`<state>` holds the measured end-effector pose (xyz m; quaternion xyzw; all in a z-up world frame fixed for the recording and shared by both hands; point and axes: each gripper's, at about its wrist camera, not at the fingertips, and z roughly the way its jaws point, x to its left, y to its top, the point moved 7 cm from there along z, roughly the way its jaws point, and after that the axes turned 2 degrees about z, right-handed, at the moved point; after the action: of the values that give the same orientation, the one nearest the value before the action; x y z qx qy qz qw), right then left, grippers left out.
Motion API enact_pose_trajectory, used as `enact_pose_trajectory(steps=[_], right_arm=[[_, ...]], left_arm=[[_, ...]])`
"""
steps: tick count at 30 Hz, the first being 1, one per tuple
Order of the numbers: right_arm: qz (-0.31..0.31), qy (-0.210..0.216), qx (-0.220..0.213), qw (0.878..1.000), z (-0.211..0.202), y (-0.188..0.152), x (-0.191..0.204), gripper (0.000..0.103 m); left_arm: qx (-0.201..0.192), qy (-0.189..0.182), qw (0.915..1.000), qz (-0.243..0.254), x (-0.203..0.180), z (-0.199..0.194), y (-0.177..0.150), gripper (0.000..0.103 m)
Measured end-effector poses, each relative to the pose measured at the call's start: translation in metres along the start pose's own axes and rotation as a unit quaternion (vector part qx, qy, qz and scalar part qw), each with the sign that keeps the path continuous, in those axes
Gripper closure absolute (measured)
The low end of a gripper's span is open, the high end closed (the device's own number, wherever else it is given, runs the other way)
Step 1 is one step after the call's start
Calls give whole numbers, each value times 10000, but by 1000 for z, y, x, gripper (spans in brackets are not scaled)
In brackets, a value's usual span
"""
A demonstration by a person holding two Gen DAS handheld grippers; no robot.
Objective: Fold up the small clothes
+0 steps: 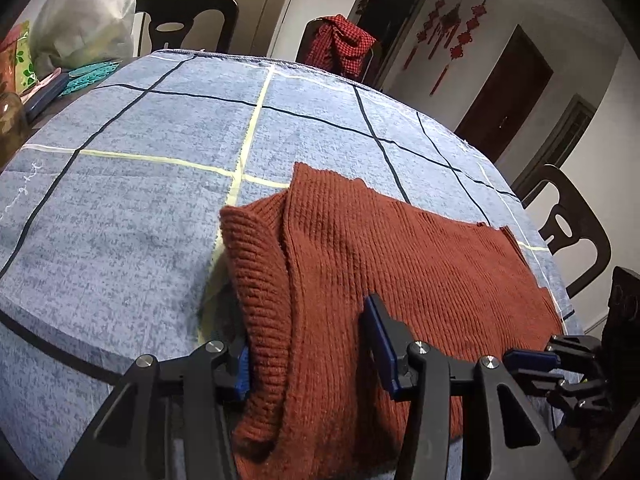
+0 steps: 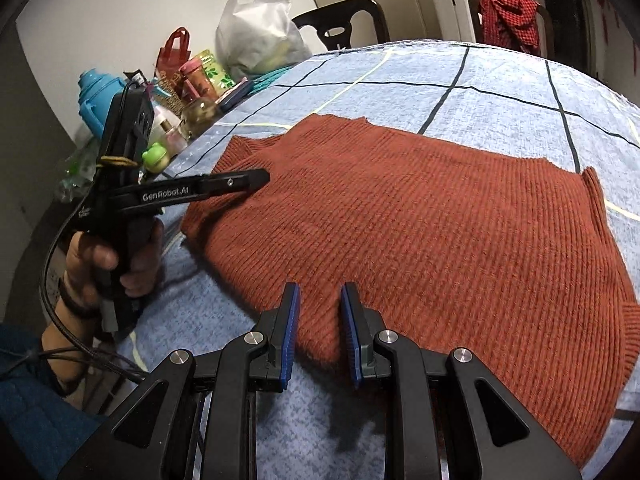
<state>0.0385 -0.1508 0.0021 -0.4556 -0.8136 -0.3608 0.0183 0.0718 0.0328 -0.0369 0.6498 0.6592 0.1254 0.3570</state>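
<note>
The left claw stands wide open, its two blue-padded fingers straddling the folded side of a rust-red knitted sweater. The doubled-over flap lies between the fingers, close against the left pad, but neither pad presses on it. Beyond the tips the sweater runs forward and to the right across a blue checked tablecloth. To the left of this claw the cloth is bare as far as a clutter of things at the table's far left edge.

The right claw is open too, with a narrower gap. Its fingertips sit at the sweater's near hem, with the knit showing between them; whether the pads touch it I cannot tell. Ahead and to the right of it the sweater spreads flat, reaching nearly to the tablecloth's right border.

Only the right wrist view shows the left claw from the side: a black tool in the person's left hand, its tip over the sweater's folded edge, away to the right claw's left. It also shows bottles, a red bag and a white plastic bag crowding the table behind that hand. Only the left wrist view shows the flap's layered fold, plus a dark chair just past the table's right rim. A chair draped with red checked cloth stands beyond the far edge.
</note>
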Motion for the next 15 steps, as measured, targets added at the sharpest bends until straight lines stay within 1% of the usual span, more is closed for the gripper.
enact_pose_trajectory(steps=[2, 3, 5, 7, 12, 15], right_arm=[[21, -14, -57, 10000, -3, 0, -2, 81], [34, -58, -95, 9999, -5, 1, -4, 81], [65, -119, -146, 9998, -8, 2, -7, 81], [115, -185, -236, 9995, -14, 3, -12, 81], [327, -356, -517, 9975, -32, 5, -29, 81], [522, -463, -621, 9956, -39, 3, -42, 81]], left_arm=[[9, 34, 10000, 14, 0, 0, 0, 65], [7, 30, 10000, -3, 0, 0, 1, 67], [9, -33, 10000, -64, 0, -2, 3, 78], [-17, -77, 9999, -76, -2, -5, 6, 83], [-138, -284, 9994, -152, -13, -14, 17, 86], [-209, -513, 9983, -177, -27, -20, 27, 86]])
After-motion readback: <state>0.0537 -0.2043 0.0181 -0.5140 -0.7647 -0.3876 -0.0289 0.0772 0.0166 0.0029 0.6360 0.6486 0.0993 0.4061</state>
